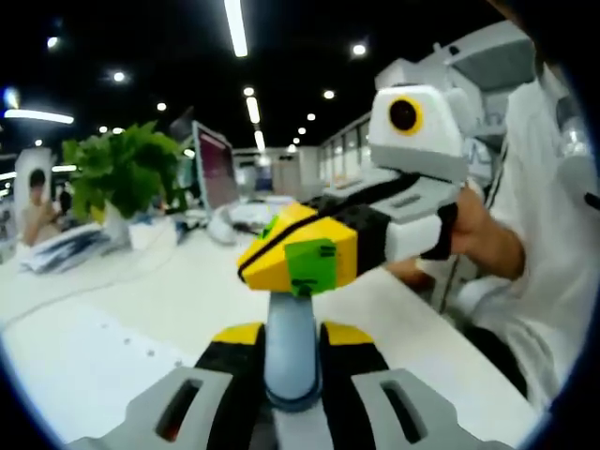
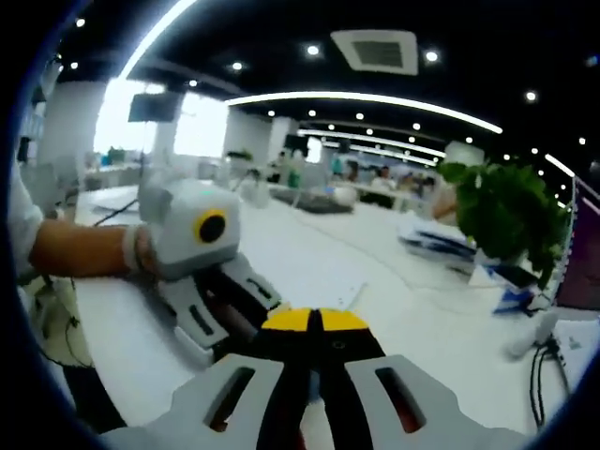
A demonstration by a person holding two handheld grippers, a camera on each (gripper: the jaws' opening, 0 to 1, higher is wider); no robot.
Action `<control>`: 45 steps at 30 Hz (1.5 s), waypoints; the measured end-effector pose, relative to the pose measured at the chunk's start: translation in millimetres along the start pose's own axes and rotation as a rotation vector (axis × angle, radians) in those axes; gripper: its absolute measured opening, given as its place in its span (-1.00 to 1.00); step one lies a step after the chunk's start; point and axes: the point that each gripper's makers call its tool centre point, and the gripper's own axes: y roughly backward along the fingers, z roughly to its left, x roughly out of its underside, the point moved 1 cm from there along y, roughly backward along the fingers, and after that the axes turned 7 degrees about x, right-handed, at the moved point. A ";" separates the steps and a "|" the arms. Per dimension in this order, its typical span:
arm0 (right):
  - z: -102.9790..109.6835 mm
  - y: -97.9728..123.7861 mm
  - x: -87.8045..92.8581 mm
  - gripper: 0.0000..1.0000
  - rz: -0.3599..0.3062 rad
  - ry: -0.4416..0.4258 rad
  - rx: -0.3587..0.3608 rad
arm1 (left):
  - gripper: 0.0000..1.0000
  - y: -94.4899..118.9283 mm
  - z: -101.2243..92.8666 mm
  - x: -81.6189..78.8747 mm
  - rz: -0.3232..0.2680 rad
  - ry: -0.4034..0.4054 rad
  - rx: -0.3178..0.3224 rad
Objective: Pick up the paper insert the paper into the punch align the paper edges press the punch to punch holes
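left gripper view looks along your left tongs [image 1: 292,330], whose yellow-tipped jaws pinch a pale grey-blue upright handle [image 1: 292,352] between them. your right tongs [image 1: 298,253] cross in from the right just above that handle, yellow tips pressed together around a green block [image 1: 312,263], with your hand [image 1: 483,234] behind them. a white sheet of paper [image 1: 84,361] with small punched holes lies flat on the white bench [image 1: 187,291] at lower left. a green potted plant [image 1: 117,178] and a monitor [image 1: 214,167] stand farther back. right gripper view shows your right tongs [image 2: 315,323] pressed together, your left tongs [image 2: 220,314] just beside them on the left, and paper [image 2: 319,272] lying on the bench [image 2: 422,319] beyond.
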 end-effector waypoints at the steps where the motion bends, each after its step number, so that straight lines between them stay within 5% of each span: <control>1: -0.4 -0.9 4.9 -0.94 0.001 0.009 -0.001 | -0.50 0.0 -0.1 0.0 0.000 0.000 0.000; 6: 4.7 -2.6 12.9 -0.95 -0.023 -0.032 -0.032 | -0.50 -0.8 -1.6 -0.8 0.000 0.000 0.000; 11: -0.5 -4.3 25.2 -0.96 -0.047 -0.287 -0.020 | -0.50 -1.4 -1.7 -1.1 -0.001 0.001 0.000; 19: -2.4 -1.1 26.4 -0.96 -0.070 -0.332 -0.050 | -0.51 -1.7 -3.7 -0.4 -0.002 0.002 0.004; 29: 2.2 1.3 23.0 -0.93 -0.057 -0.213 -0.060 | -0.51 -1.8 -5.8 0.5 -0.001 -0.005 0.005; 33: 7.3 5.4 -1.1 -0.92 -0.130 -0.140 -0.074 | -0.50 -1.9 -3.3 0.3 -0.001 -0.007 0.003; 36: 8.2 2.2 -2.7 -0.92 -0.092 -0.118 -0.058 | -0.50 -1.4 -1.5 0.3 -0.002 -0.006 0.003; 37: 11.5 3.0 -14.1 -0.91 -0.147 -0.133 -0.082 | -0.50 -1.1 -1.2 0.3 -0.002 -0.005 0.002; 39: 16.0 1.3 -14.4 -0.91 -0.089 -0.210 -0.114 | -0.50 -0.7 -1.3 0.0 -0.003 -0.011 0.001; 45: 6.6 6.3 -31.5 -0.80 -0.149 -0.162 -0.072 | -0.48 1.2 0.4 -0.5 -0.005 -0.018 0.002</control>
